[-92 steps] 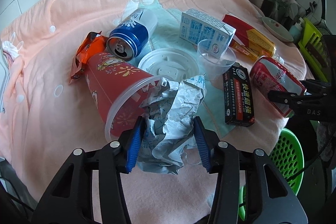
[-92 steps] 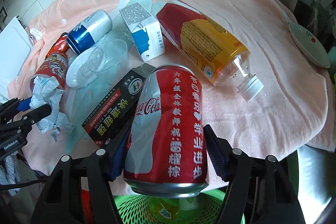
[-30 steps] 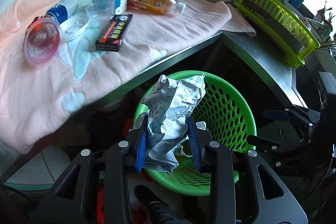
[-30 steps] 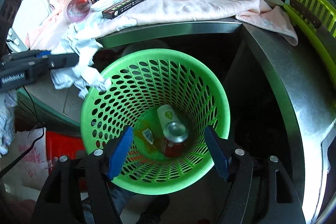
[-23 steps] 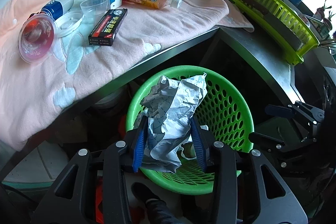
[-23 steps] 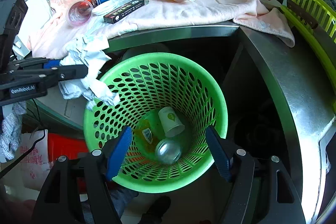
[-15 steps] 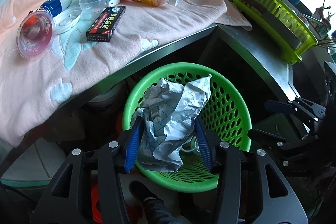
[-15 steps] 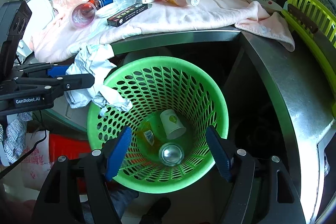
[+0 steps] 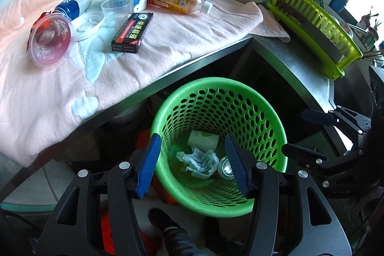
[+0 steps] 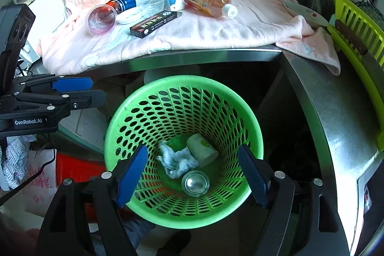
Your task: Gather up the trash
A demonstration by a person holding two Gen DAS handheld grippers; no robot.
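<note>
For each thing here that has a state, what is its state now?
left gripper: open, empty
right gripper: open, empty
crumpled paper: lying in the green basket
can: in the basket
paper cup: on its side in the basket
orange bottle: capped, lying down
red cup: tipped over, empty

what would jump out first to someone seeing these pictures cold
The bright green perforated basket on the floor below the steel counter edge, with a crumpled paper, a paper cup and a can at its bottom. Next, the pink towel on the counter above, littered with a black box, an orange drink bottle and a red plastic cup. Both grippers hang open over the basket.
</note>
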